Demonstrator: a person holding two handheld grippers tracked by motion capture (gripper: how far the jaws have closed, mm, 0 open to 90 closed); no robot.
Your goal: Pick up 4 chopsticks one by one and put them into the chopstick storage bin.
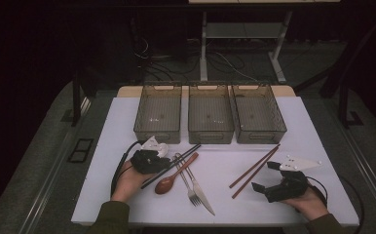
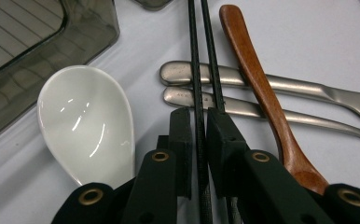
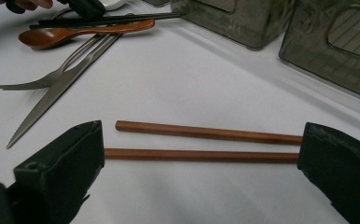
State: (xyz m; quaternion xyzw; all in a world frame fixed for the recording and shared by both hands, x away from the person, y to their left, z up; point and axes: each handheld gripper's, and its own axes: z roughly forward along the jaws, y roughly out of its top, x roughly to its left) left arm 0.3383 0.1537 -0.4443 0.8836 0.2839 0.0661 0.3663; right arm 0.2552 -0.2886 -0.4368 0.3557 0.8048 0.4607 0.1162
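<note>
In the high view, the person's left hand (image 1: 127, 180) comes in from the bottom edge and lies low on the white tabletop (image 1: 127, 204), forearm angled up and to the right. It carries the left gripper (image 1: 162, 162), which points toward the black chopsticks (image 1: 186, 155). These lie slanted across a wooden spoon (image 1: 169, 183), a fork (image 1: 188, 187) and a knife (image 1: 200, 192). Three grey bins (image 1: 210, 119) stand in a row at the far side. The right hand (image 1: 310, 202) rests near the right edge with the right gripper (image 1: 266, 176) turned to the left, its jaws spread wide just beside a pair of brown chopsticks (image 1: 254, 170) that lie apart from the other cutlery.

In the left gripper view, the left gripper (image 2: 199, 126) is nearly level with the tabletop, and its jaws are drawn close around the black chopsticks (image 2: 199, 60). One stick runs down the narrow gap between them and the other lies against the right-hand jaw. A white ceramic spoon (image 2: 87, 126) sits just to the left, and the wooden spoon (image 2: 262, 88) lies to the right, crossing the two steel handles.

In the right gripper view, the right gripper (image 3: 201, 158) is held low and level, jaws wide open. The brown chopsticks (image 3: 201, 143) lie flat on the tabletop across the gap between the jaws. I cannot tell whether either jaw touches them.
</note>
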